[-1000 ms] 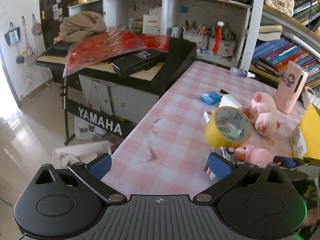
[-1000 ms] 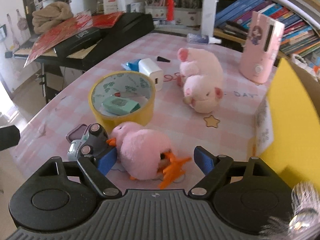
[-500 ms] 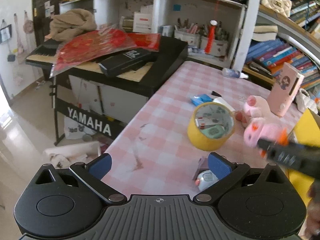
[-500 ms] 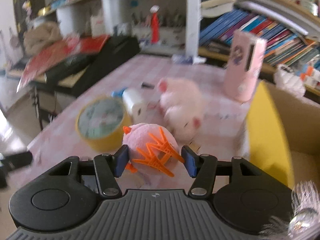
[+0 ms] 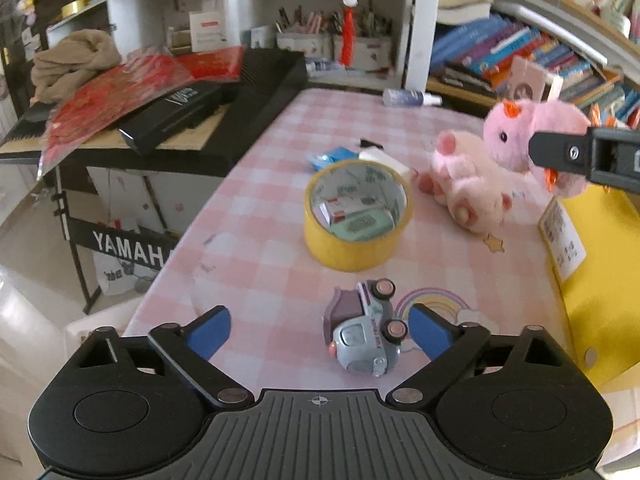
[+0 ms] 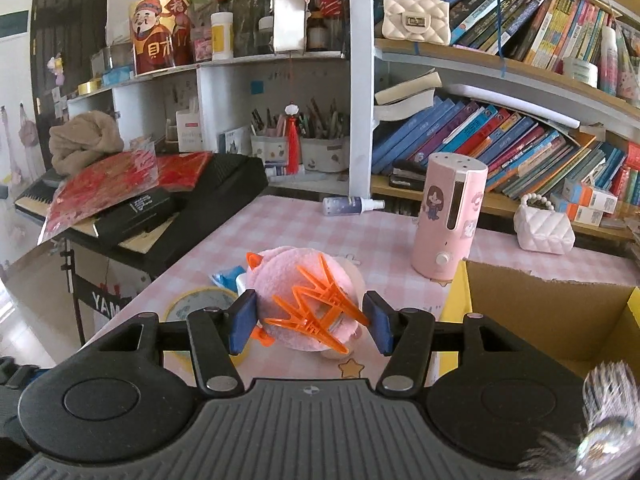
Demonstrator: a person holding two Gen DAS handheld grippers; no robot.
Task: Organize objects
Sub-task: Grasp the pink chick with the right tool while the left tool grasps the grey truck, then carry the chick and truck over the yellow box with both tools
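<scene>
The right gripper pinches the round pink plush chick with orange plastic feet, held off the table. The left gripper is spread; the small grey-purple toy car lies between its fingers, nearer the right one.

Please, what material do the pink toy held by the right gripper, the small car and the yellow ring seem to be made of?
Pink toy, held in the right gripper: soft plush, fuzzy matte pile; its orange feet look like thin rigid plastic.
Small car: probably hard plastic or painted metal, smooth and slightly glossy.
Yellow ring: a tape roll, apparently glossy plastic film with a printed inner core.
</scene>
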